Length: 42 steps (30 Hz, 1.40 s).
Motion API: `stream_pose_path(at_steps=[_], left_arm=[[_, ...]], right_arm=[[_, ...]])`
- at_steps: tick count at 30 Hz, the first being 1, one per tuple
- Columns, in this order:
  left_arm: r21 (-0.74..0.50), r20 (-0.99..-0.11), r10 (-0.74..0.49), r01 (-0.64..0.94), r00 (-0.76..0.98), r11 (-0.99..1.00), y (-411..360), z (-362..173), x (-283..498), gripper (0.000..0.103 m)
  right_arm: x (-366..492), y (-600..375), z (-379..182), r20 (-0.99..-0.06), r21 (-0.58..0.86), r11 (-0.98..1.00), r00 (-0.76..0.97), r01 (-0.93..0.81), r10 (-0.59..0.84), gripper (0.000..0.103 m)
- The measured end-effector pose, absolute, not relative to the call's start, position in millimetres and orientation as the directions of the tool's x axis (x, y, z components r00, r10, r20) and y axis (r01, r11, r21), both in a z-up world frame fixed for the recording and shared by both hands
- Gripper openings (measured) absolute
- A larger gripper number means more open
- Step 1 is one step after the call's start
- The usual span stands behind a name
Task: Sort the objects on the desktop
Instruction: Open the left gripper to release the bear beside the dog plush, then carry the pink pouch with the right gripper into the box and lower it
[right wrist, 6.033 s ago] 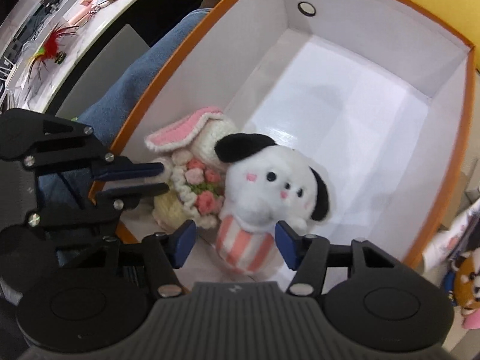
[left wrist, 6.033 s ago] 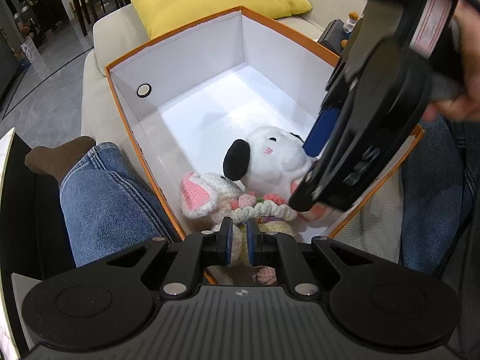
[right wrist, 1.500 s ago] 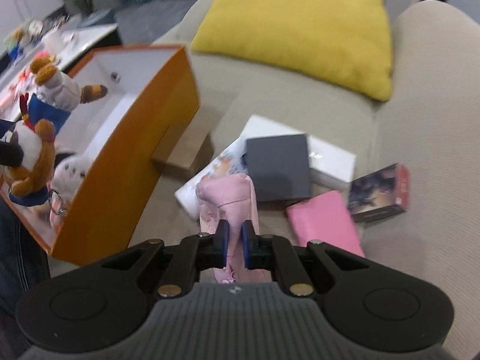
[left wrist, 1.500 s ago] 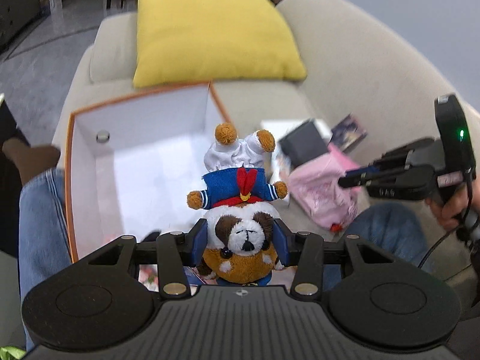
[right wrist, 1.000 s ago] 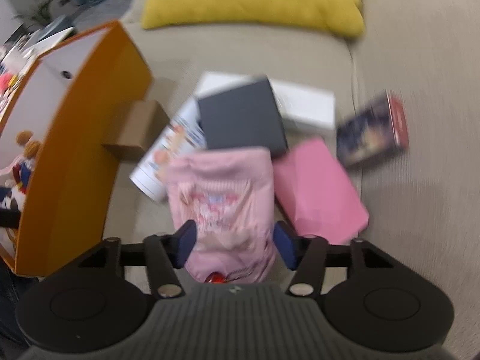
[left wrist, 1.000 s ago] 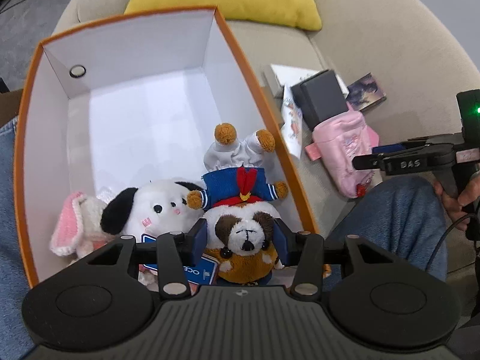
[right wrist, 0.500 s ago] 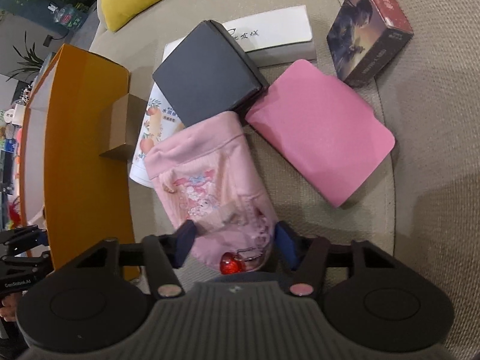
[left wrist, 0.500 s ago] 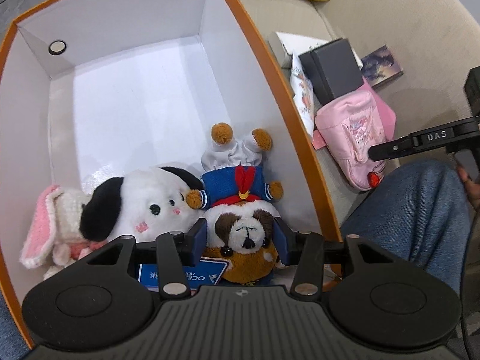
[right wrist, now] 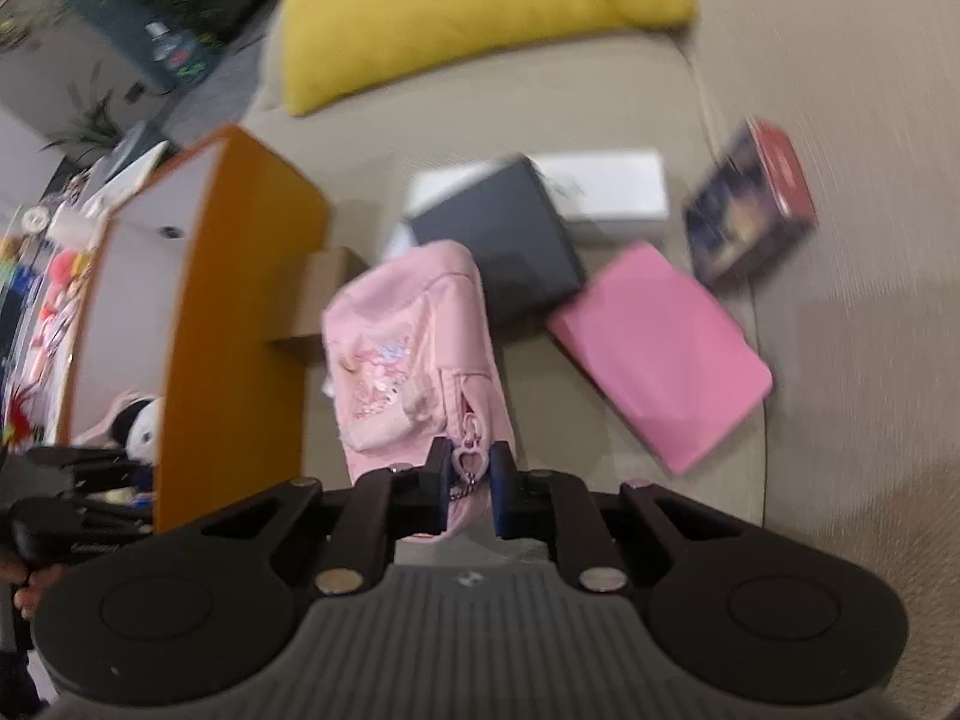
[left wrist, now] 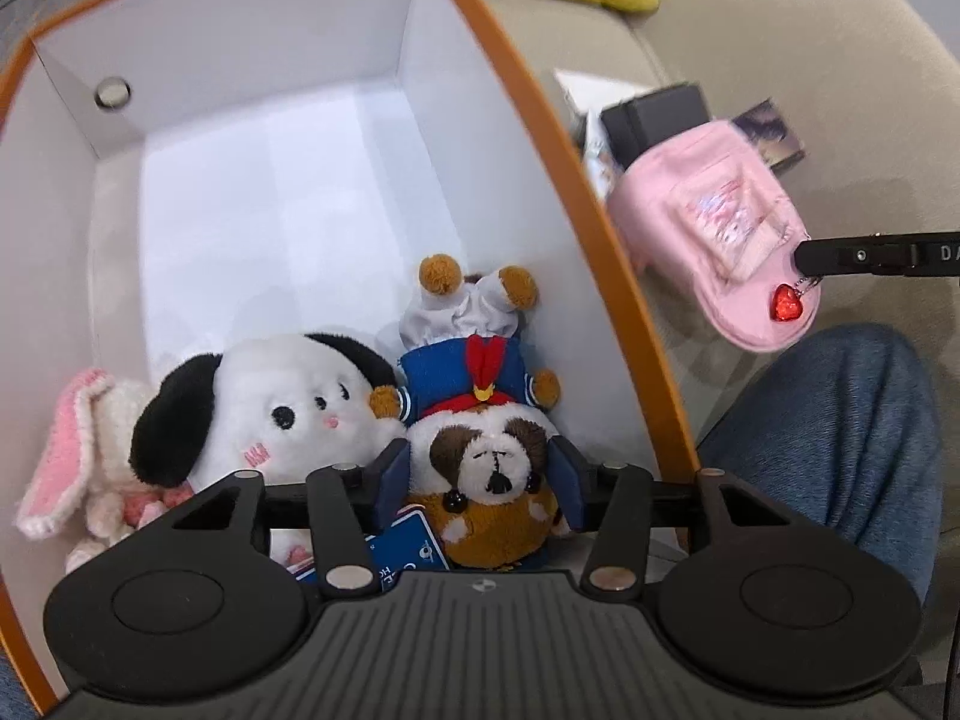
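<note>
Right claw (right wrist: 470,485) grip blur-obscured

3 plush toys (left wrist: 480,420) in box (left wrist: 540,120), pouch (left wrist: 708,210) right of box

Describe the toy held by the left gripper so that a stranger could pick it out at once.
Look in the orange box. Three plush toys sit at its near end; the left gripper grips the right-hand one, a brown-and-white dog. Only it hangs upside down in a blue sailor suit.

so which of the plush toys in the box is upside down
The brown-and-white dog plush in the blue sailor outfit, between the left gripper fingers: its feet point up. The white black-eared puppy and pink-eared bunny beside it aren't.
</note>
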<state>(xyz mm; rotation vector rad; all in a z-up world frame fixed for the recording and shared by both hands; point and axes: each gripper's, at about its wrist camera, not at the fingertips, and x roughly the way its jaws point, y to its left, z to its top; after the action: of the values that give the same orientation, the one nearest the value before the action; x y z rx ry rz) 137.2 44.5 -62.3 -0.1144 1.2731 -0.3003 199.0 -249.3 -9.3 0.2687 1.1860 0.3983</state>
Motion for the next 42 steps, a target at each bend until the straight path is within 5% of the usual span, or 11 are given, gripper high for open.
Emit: stream_pose_path(at_steps=[5,7,20,33,42], left_arm=[[-0.212,-0.889,-0.271,0.192,0.368,0.958,51.3,-32.9,121.6,0.057],[-0.207,-0.866,-0.28,0.214,0.415,0.955,56.1,-17.8,113.4,0.057],[-0.217,-0.769,-0.309,0.227,0.56,0.95,79.8,27.6,84.9,0.056],[-0.212,-0.65,-0.318,0.238,0.69,0.948,95.3,71.1,66.9,0.052],[-0.194,-0.663,-0.283,0.205,0.693,0.959,110.8,55.2,75.1,0.044]], right_arm=[[195.8,-237.1,28.7,-0.817,0.394,0.891,0.358,-0.226,0.452,0.011],[195.2,-229.8,43.7,-0.809,0.382,0.889,0.374,-0.253,0.454,0.002],[196.3,-179.3,94.6,-0.805,0.314,0.87,0.381,-0.379,0.456,0.002],[182.1,-120.7,179.9,-0.694,0.24,0.815,0.493,-0.528,0.524,0.002],[190.0,-71.1,153.6,-0.711,0.297,0.759,0.397,-0.58,0.581,0.002]])
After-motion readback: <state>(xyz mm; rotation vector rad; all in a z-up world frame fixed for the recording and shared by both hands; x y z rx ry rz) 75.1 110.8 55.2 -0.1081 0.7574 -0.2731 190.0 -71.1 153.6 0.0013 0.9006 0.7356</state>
